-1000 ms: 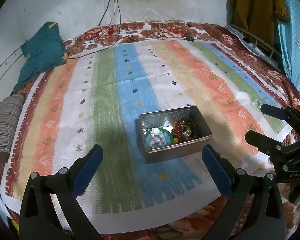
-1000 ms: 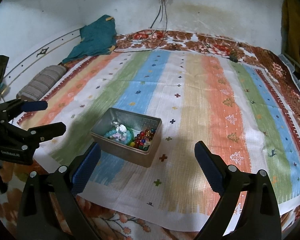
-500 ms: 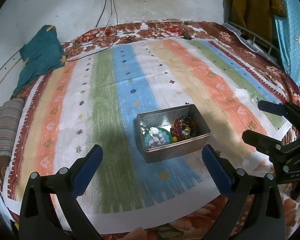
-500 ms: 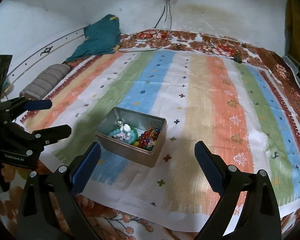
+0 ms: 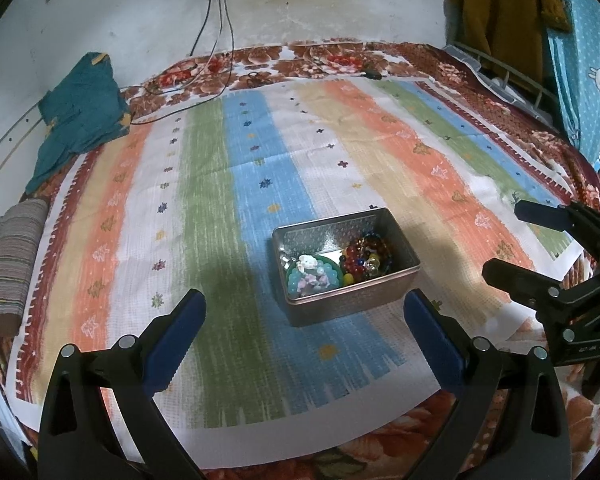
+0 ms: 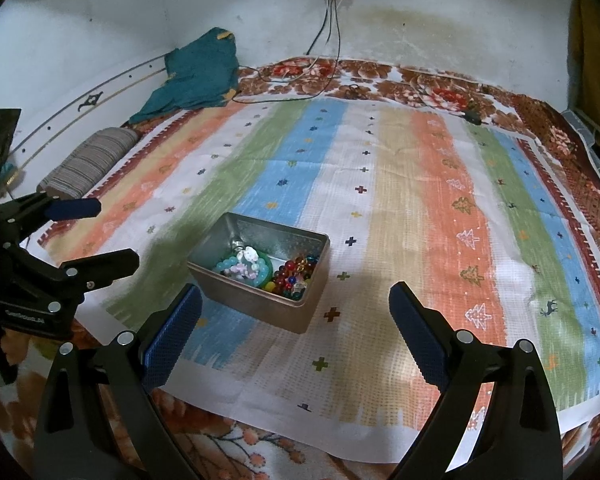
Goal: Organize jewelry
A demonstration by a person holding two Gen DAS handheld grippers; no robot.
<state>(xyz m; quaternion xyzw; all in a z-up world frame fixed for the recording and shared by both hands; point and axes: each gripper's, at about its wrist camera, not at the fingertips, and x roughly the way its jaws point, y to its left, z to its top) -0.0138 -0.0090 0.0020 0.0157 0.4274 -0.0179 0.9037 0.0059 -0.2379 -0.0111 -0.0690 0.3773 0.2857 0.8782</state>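
Both claws have drawn back slightly from the metal tin (image 5: pixel 346 264) over the last second; nothing else has shifted. The left claw (image 5: pixel 300 330) and right claw (image 6: pixel 296 328) are both released, empty, flanking the tin. The jewelry (image 5: pixel 340 270) lies inside the tin: a pale bead piece at one end, coloured beads at the other. That fits sorting either finished or pending. The tin sits on a striped mat (image 5: pixel 236 168) on the bed. A teal cloth (image 5: pixel 80 120) and cables (image 5: pixel 220 60) lie well apart; nothing obstructs.
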